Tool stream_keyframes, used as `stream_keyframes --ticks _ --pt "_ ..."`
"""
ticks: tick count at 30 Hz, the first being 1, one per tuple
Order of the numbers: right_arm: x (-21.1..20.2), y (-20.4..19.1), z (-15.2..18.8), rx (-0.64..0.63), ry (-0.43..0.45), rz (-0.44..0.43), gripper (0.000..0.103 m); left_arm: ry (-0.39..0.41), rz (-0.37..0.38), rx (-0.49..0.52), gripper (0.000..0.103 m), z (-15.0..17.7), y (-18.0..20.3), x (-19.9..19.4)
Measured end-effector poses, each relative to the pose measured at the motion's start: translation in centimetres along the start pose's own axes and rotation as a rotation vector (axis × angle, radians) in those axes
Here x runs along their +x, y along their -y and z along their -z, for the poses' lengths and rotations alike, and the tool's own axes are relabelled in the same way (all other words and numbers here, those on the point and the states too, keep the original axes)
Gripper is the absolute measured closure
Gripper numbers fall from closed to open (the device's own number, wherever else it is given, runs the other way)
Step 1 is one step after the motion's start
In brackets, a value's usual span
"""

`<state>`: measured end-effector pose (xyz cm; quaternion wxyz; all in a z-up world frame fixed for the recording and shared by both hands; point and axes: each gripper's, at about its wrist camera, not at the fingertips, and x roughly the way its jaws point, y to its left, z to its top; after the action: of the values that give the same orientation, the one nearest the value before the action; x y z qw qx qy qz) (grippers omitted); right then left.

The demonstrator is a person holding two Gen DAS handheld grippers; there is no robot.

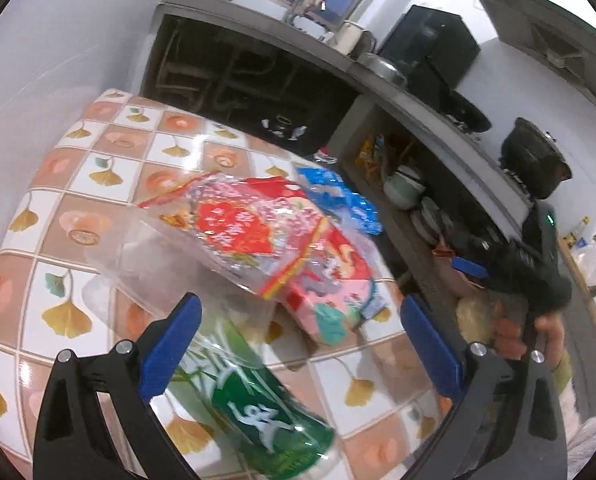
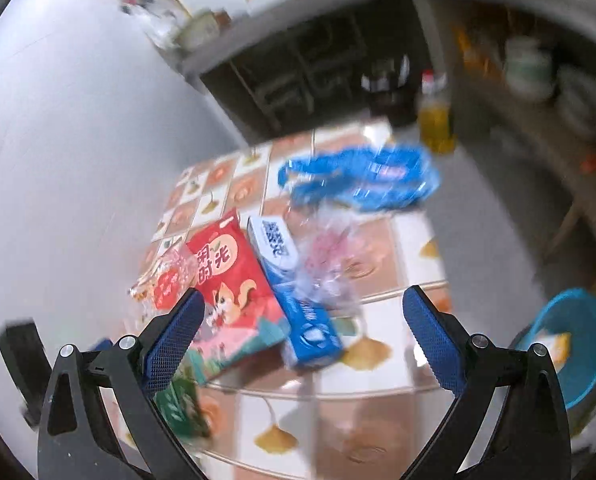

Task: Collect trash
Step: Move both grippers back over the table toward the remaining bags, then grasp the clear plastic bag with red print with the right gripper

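Trash all piled mid-table [image 1: 30,184]: green bottle [image 1: 258,408] lying flat at 6 o'clock in the left wrist view, right under the left gripper [image 1: 298,348]. Clear wrapper [image 1: 186,256] and red snack box [image 2: 234,292] at about 11, blue plastic bag [image 2: 362,180] at 1. Best bet, probably: drop the left straight over the bottle, pads square across its body, squeeze gently since it looks crushable. Both tools splayed wide, nothing gripped. Left tilted down over the pile; right gripper [image 2: 304,332] angled steeper, hanging above the blue carton [image 2: 298,304].
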<state>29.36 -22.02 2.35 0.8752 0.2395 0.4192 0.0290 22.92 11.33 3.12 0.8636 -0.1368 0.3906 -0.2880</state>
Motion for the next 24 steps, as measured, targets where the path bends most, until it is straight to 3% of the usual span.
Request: stream_keyframes --ticks 7,11,17,24 --pt "9.3 -0.1 -4.0 0.241 -0.290 -0.025 0.008 -0.003 0.006 -0.020 0.005 0.1 -1.6 0.3" --pt "13.2 -0.2 -4.6 0.267 -0.383 0.075 0.008 -0.020 0.008 -0.028 0.005 0.2 -2.2 0.5" --pt "15.8 -0.1 -4.3 0.268 -0.417 0.145 0.008 -0.022 0.001 -0.017 0.005 0.2 -2.8 0.0" --pt "15.9 0.0 -3.5 0.269 -0.398 0.157 0.021 -0.013 -0.008 -0.022 0.005 0.0 -3.4 -0.5"
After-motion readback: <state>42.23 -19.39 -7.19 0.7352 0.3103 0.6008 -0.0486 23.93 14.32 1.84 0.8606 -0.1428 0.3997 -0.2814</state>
